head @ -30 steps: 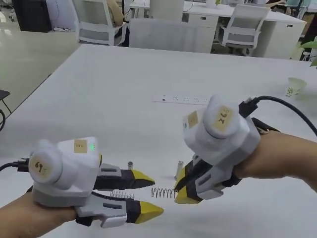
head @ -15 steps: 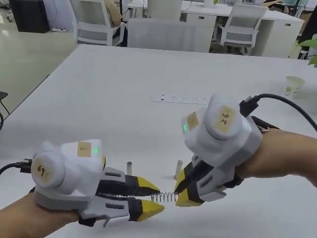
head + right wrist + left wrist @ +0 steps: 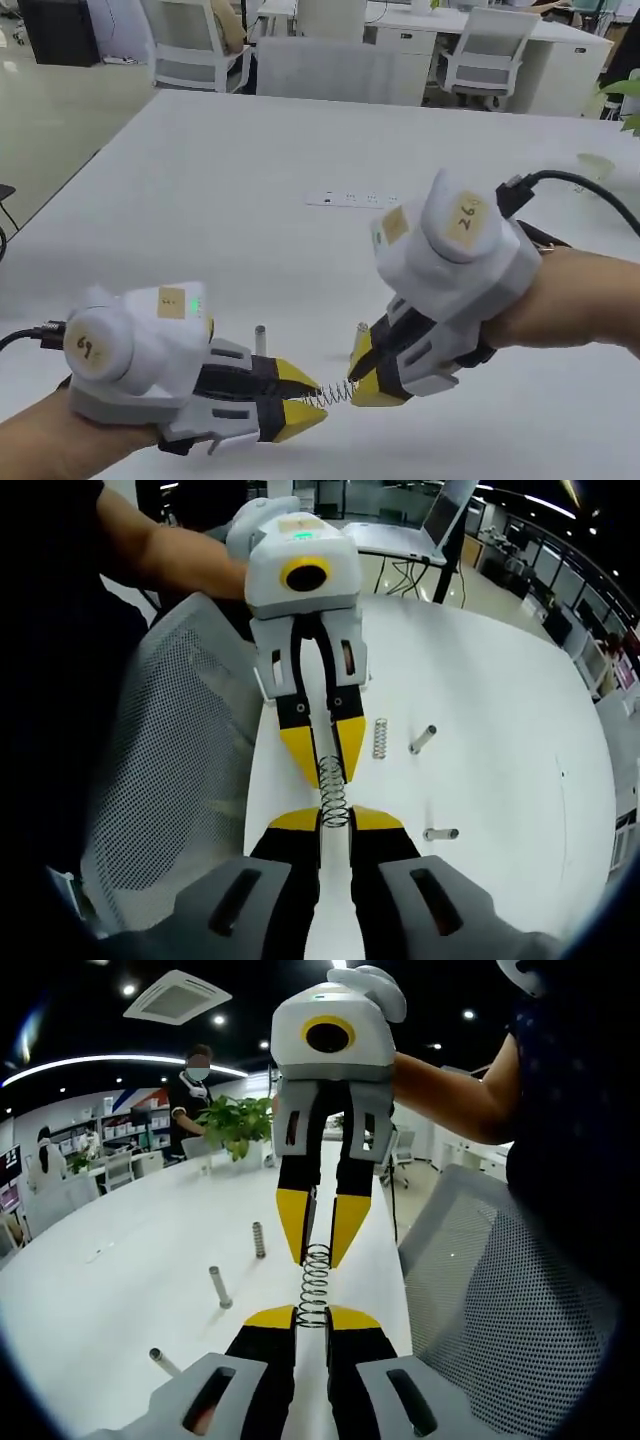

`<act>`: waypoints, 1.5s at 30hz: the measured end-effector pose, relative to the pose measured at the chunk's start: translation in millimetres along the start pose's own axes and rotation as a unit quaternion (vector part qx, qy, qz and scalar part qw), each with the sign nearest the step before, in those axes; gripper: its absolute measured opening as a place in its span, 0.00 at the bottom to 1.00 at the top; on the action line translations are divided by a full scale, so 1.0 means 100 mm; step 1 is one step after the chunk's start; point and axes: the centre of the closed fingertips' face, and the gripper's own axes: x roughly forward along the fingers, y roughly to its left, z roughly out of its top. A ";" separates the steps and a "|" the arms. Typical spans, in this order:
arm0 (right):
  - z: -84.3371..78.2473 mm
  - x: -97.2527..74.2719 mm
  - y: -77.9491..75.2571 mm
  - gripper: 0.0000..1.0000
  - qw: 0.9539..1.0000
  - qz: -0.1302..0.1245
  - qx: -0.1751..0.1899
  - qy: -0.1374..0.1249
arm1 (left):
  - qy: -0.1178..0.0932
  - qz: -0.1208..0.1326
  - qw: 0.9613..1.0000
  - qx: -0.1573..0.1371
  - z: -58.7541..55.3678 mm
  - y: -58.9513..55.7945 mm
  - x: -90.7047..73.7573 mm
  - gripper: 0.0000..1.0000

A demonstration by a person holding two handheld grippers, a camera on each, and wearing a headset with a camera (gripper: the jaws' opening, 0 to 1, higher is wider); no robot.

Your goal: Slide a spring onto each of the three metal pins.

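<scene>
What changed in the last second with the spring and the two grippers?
The left gripper moved right toward the right gripper. Its jaws were open a second ago and have now closed on the free end of the spring. The spring is now held at both ends and spans the gap between the two grippers. Unchanged: the right gripper's hold on the spring, and the two upright pins behind the grippers.

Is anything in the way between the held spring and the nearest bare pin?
Nothing visible lies between the spring and the bare pin. The left gripper and right gripper each pinch one end of it.
</scene>
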 end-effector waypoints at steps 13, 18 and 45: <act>0.34 -0.09 0.01 0.07 0.999 -0.010 -0.025 -0.032 | -0.005 -0.002 1.000 0.007 0.05 -0.02 0.04 0.02; 0.36 -0.09 0.01 0.08 0.999 -0.011 -0.028 -0.031 | -0.007 0.003 1.000 0.013 0.07 -0.01 0.04 0.02; 0.23 0.06 0.02 0.09 1.000 0.007 -0.009 0.001 | -0.011 0.004 1.000 0.024 0.11 -0.01 0.04 0.02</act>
